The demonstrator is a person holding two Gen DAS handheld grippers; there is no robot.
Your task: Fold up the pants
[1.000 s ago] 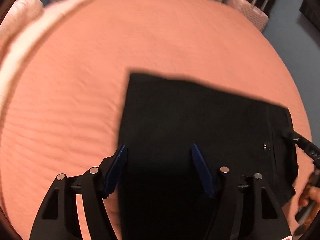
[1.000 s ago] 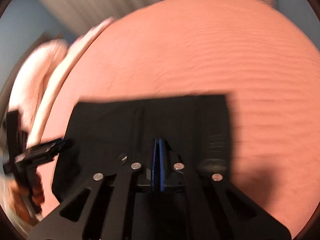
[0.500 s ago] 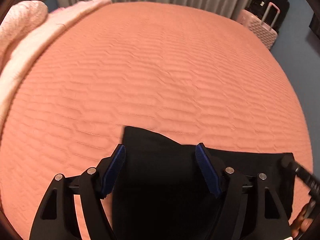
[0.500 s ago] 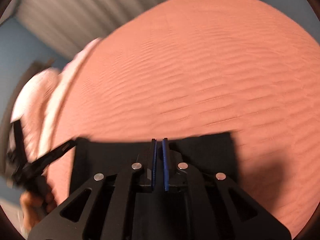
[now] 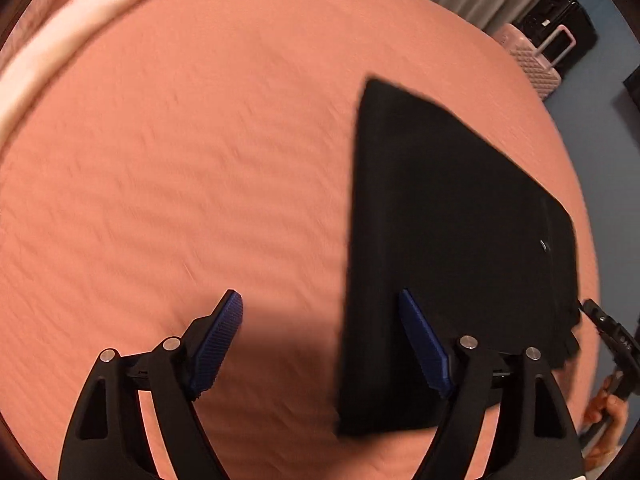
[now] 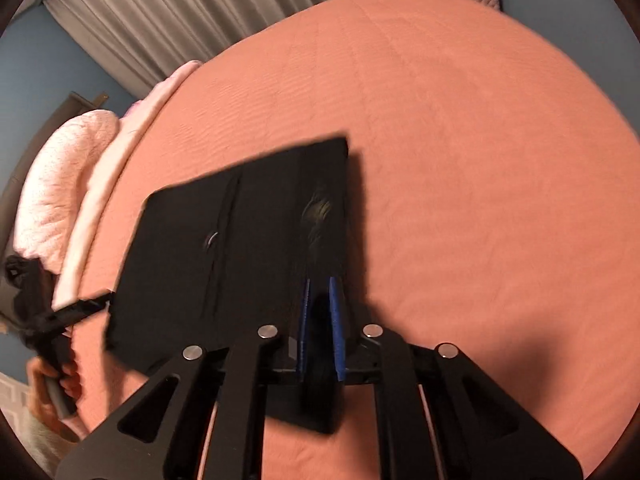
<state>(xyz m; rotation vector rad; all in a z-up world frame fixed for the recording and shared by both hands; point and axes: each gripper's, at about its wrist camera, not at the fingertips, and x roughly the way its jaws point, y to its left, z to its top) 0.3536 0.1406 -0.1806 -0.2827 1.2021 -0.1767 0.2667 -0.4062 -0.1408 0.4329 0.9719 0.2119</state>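
Note:
Black folded pants point(image 5: 448, 240) lie flat on the salmon bedspread point(image 5: 180, 160). My left gripper point(image 5: 318, 296) hovers over their left edge with its jaws opening wide. One blue pad hangs over bare bedspread, the other over the cloth, and neither presses on it. In the right wrist view the pants point(image 6: 240, 248) fill the middle. My right gripper point(image 6: 319, 282) sits over their right edge, its jaws opening by a narrow gap in which black cloth shows. Each gripper appears at the rim of the other's view, held by a hand point(image 6: 52, 372).
Pale pink pillows and a blanket point(image 6: 56, 184) lie along the bed's far left. Grey curtains point(image 6: 180, 12) hang behind the bed. A pink suitcase point(image 5: 532, 60) and a black one point(image 5: 560, 24) stand on the floor beyond the bed's right corner.
The left gripper slid left until only one finger is over the pants, and its jaws widened. The right gripper's pads, pressed together a second ago, now stand slightly apart.

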